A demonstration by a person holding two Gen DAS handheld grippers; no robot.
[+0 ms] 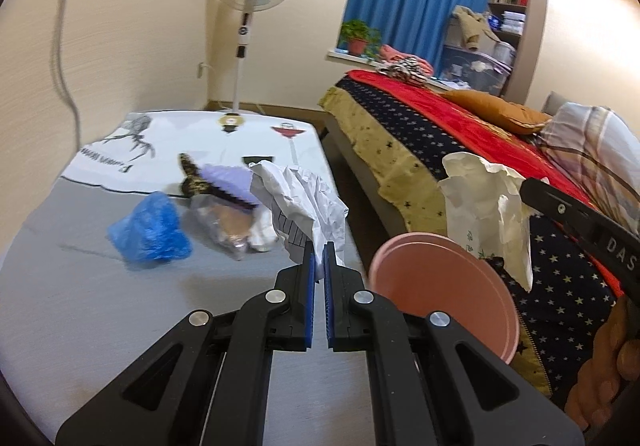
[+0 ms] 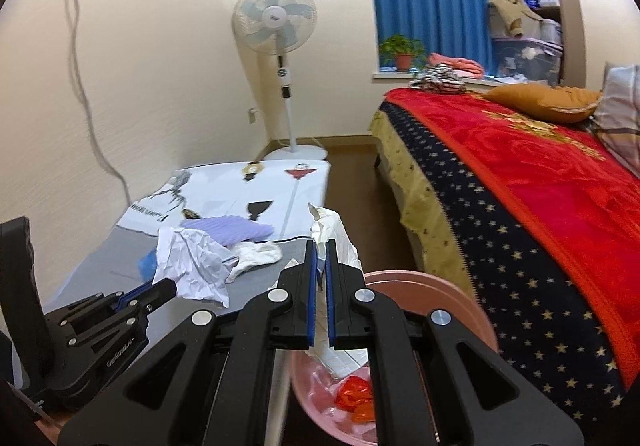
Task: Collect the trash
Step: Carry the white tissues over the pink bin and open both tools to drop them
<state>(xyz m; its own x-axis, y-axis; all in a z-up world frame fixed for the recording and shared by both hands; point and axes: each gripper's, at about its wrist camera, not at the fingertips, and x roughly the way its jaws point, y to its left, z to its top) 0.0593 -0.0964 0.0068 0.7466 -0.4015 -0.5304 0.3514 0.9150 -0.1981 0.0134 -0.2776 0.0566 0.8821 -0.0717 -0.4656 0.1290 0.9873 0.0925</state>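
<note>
Carrying 2 bits to the pink bin (image 2: pixel 472 310): left tool (image 1: pixel 319 258) pinching crumpled paper (image 1: pixel 300 202), right tool (image 2: pixel 320 258) pinching a tissue bag (image 2: pixel 336 234); bin has some trash, blue bag (image 1: pixel 150 230) & more left on surface (image 1: pixel 80 286).

Crumpled paper (image 1: pixel 304 198) — matt; bin (image 2: pixel 460 298) — smooth pink plastic.

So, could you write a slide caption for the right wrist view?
Right gripper holds cream paper above the pink bin; left gripper carries crumpled white paper.
</note>
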